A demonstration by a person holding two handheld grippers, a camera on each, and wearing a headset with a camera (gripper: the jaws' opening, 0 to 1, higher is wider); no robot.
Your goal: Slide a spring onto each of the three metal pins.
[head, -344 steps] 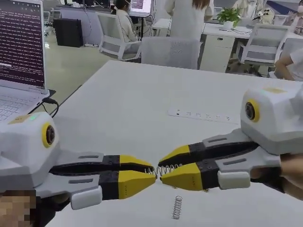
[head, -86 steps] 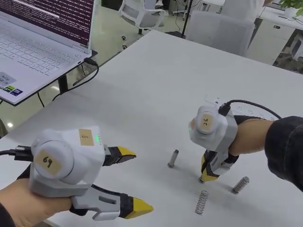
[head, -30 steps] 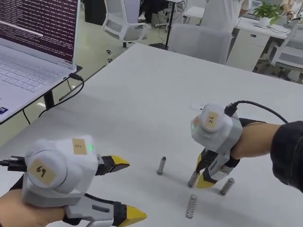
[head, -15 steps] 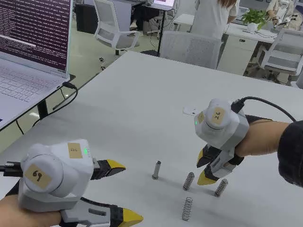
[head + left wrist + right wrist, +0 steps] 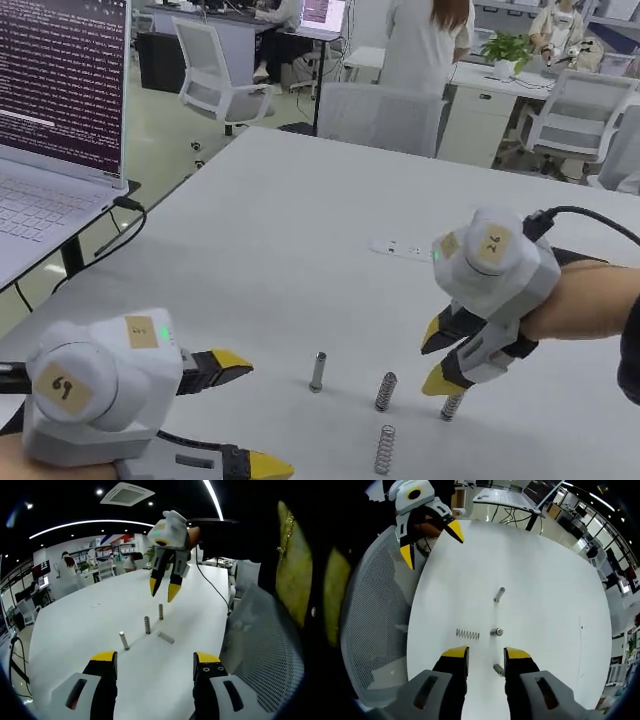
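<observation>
Broadly, a wide white desk (image 5: pixel 280 220) took up most of the head view. An open silver laptop (image 5: pixel 50 120) with lines of text on its screen sat off the desk's left edge, and a flat white power strip (image 5: pixel 402 249) lay farther back on the desk.

Low at the left was the left gripper (image 5: pixel 255 415), a white body with black jaws tipped in yellow. Its jaws were spread wide with nothing between them. At the right, the right gripper (image 5: pixel 436 362) pointed its jaws down toward the desk, parted a little and empty. A hand in a dark sleeve held it.

Three short metal pins stood upright in a row on the desk between the two grippers. The bare metal pin (image 5: pixel 318 371) stood nearest the left gripper. The middle pin (image 5: pixel 386 391) wore a coiled steel spring. The third pin (image 5: pixel 452 405), also wrapped in a spring, stood just under the right gripper's yellow tips, partly hidden by the lower one. In the right gripper view its top showed between the jaws.

One loose steel spring (image 5: pixel 384 449) lay flat on the desk nearer the person, apart from the pins.
</observation>
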